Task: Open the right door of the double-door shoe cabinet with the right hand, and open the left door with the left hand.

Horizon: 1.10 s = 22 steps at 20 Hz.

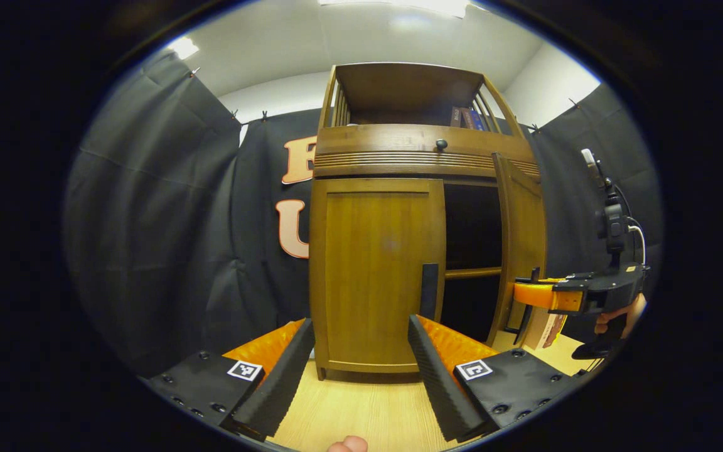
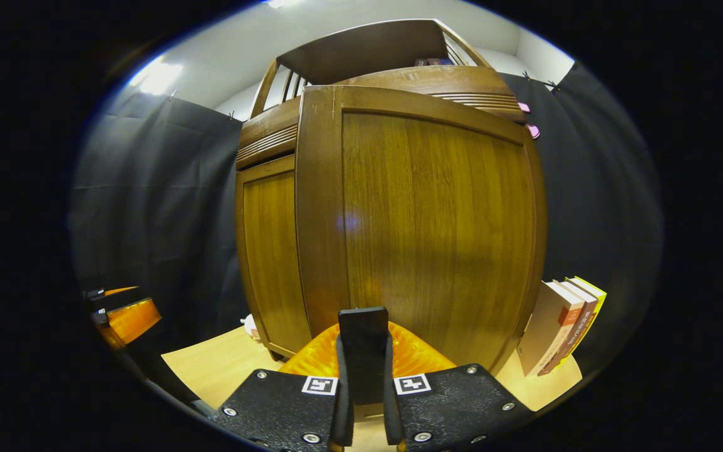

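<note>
Pale wooden tabletop (image 1: 361,408) underneath, running ahead of the left gripper's view. Black cloth wall (image 1: 160,238) hanging to the left and behind, pinned with clips along its top edge. White ceiling (image 1: 286,37) overhead, with a bright lamp (image 1: 182,47) up to the left. A few books (image 2: 562,326) leaning upright to the lower right in the right gripper view. More books (image 1: 468,118) up high, ahead and slightly right.

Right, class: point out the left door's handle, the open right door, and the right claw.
left door's handle (image 1: 428,290): left gripper view, middle of the dark vertical bar.
right door (image 1: 520,245): left gripper view, inner face of the swung-out panel.
right claw (image 2: 363,351): right gripper view, where its fingers clamp the door's handle.
</note>
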Each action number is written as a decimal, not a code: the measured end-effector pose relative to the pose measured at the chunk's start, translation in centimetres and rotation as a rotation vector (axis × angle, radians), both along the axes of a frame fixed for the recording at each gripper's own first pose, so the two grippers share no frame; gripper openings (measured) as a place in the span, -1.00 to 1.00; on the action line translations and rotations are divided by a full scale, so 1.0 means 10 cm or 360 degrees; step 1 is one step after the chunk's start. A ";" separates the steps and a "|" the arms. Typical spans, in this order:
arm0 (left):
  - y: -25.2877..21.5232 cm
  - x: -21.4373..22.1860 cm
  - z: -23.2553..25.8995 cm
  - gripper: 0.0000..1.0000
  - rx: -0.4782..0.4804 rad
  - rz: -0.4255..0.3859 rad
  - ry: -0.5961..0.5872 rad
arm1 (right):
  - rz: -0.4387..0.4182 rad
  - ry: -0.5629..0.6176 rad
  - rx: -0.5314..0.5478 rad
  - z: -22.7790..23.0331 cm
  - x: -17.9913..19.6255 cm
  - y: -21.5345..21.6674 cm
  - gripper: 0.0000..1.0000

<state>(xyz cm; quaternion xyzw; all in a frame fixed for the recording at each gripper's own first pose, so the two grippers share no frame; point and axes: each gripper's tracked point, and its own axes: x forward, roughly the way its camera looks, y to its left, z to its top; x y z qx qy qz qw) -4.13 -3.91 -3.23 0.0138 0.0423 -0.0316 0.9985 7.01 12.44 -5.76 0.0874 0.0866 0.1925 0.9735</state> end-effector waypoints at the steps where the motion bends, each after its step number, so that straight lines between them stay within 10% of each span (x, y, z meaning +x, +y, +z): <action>1: -0.05 0.01 -0.02 0.93 -0.0002 -0.0013 0.0000 | -0.0009 0.0006 0.0007 0.00 -0.10 -0.08 -0.63; 9: -0.36 0.06 -0.04 0.87 -0.0018 -0.0072 0.0006 | -0.0170 0.0026 -0.0057 -0.04 -0.56 -0.94 -0.53; 18: -0.48 0.07 -0.08 0.87 -0.0012 -0.0073 0.0020 | -0.0547 0.0023 -0.0118 -0.18 -0.70 -2.16 -0.96; 22: -0.50 0.07 -0.06 0.87 0.0006 -0.0066 0.0010 | -0.0504 0.0006 -0.0048 -0.21 -0.65 -2.31 -0.91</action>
